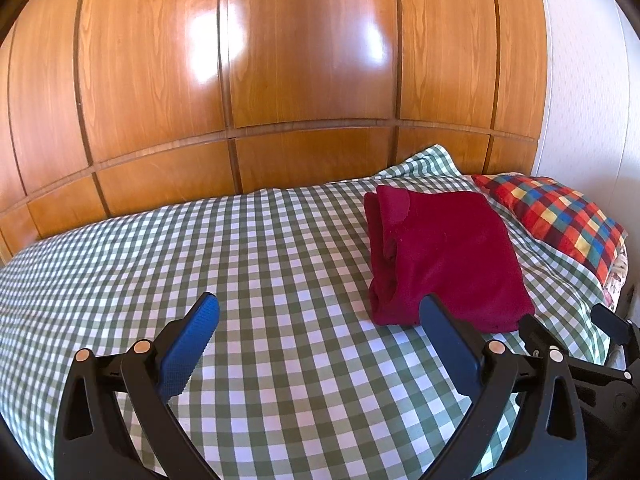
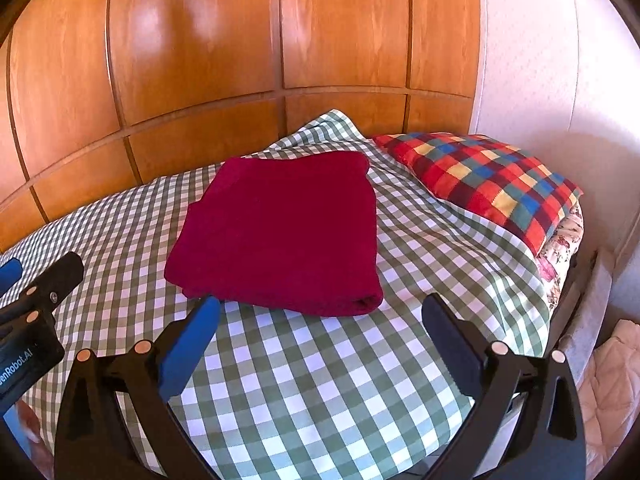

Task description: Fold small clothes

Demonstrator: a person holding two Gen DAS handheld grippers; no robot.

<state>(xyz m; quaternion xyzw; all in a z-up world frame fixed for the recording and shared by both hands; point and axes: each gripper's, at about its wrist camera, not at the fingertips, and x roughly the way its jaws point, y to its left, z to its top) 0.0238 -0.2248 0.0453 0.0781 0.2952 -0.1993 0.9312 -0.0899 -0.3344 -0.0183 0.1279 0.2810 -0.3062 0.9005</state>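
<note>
**A:** Starting on the left, why is the left hand-held gripper just hanging over the bed?

**B:** Its jaws are spread wide with nothing between them, only green-checked sheet below. I'd judge it has no work at present, so it sits clear of the cloth.

**A:** And the red garment in the middle?

**B:** It lies flat on the bed as a neat rectangle, layers stacked, a rolled edge nearest the cameras. It looks already folded, and that would explain why neither tool touches it. It sits toward the head of the bed, just beside the patchwork pillow, probably parked where finished pieces go.

**A:** The right hand-held gripper?

**B:** Also wide open and empty, hovering just short of the garment's near edge. In its view the left tool shows at the far left.

**A:** Further right?

**B:** The pillow against the white wall, wooden panelling behind everything. No other clothing is clearly visible.
</note>
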